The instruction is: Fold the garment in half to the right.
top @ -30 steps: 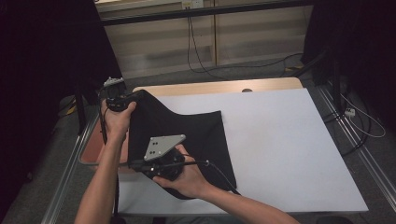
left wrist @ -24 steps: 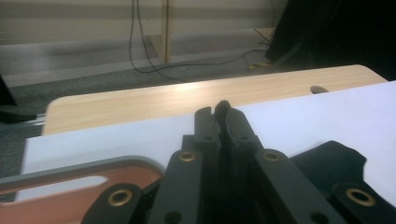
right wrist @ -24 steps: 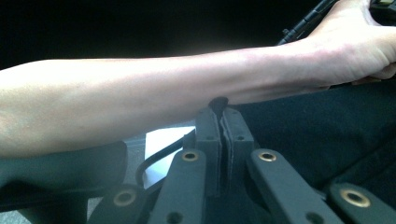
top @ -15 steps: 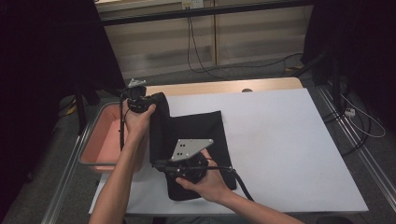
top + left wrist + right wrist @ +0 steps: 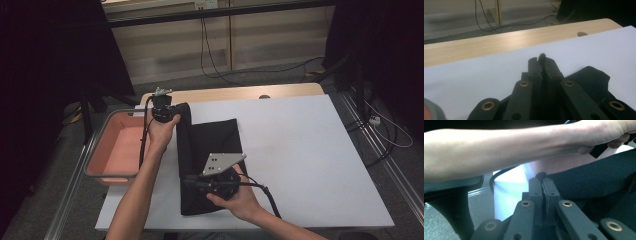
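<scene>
Black cloth (image 5: 210,150) lies on white sheet (image 5: 310,150) over counter (image 5: 225,94), left portion, partly folded. Left claw (image 5: 165,114) clamped on cloth's far left corner, fabric tuft between tips in left gripper view (image 5: 542,58). Right claw (image 5: 192,181) clamped on cloth's near left edge, fabric pinched at tips (image 5: 541,176). Pink tray (image 5: 117,150) just left of cloth, beside counter edge.

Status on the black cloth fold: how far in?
Done: the left edge of the black cloth is lifted and doubled toward the middle of the white table sheet.
In hand: left gripper and right gripper are each shut on a pinch of that edge, mid-fold.
Left: lay the edge flat, release, probably fold again. The pink tray holds nothing visible.
</scene>
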The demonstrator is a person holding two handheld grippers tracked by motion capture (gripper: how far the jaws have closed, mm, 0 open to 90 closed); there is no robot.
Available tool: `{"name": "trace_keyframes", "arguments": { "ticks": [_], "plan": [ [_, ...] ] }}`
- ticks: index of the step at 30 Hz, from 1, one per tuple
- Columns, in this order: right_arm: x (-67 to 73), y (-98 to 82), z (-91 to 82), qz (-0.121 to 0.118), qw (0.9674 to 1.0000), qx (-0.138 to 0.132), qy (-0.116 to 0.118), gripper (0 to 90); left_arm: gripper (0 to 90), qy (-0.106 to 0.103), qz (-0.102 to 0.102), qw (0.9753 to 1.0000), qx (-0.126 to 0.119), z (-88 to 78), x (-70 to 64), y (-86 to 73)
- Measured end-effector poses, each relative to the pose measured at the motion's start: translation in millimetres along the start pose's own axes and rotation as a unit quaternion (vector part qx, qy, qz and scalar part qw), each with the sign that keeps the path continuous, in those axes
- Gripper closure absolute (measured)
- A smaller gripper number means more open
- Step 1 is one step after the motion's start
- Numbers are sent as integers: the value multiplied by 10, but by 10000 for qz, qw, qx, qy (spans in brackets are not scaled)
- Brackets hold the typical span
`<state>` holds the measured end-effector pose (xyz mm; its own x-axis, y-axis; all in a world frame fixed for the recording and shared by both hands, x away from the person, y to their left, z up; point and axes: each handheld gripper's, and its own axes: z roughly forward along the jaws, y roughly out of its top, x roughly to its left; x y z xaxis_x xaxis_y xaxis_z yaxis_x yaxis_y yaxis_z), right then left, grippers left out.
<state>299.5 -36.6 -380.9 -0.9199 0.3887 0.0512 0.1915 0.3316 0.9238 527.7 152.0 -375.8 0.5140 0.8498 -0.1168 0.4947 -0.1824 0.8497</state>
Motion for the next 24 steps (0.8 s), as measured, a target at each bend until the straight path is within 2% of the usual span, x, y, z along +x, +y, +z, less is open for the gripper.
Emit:
{"name": "trace_keyframes", "arguments": {
  "ticks": [9,13,15,24],
  "plan": [
    [-47,-143,-149,151,9998,88,-96,873,853,-131,-6,9999,26,143,-126,-15],
    [-83,-262,-212,236,9994,184,-187,873,853,-164,19,9998,54,229,-203,-22],
    [-93,-294,-241,263,9992,210,-207,873,852,-220,123,9996,113,278,-263,-29],
    [-129,-404,-397,427,9985,233,-262,873,852,-356,129,9992,139,413,-452,-18]
  ]
}}
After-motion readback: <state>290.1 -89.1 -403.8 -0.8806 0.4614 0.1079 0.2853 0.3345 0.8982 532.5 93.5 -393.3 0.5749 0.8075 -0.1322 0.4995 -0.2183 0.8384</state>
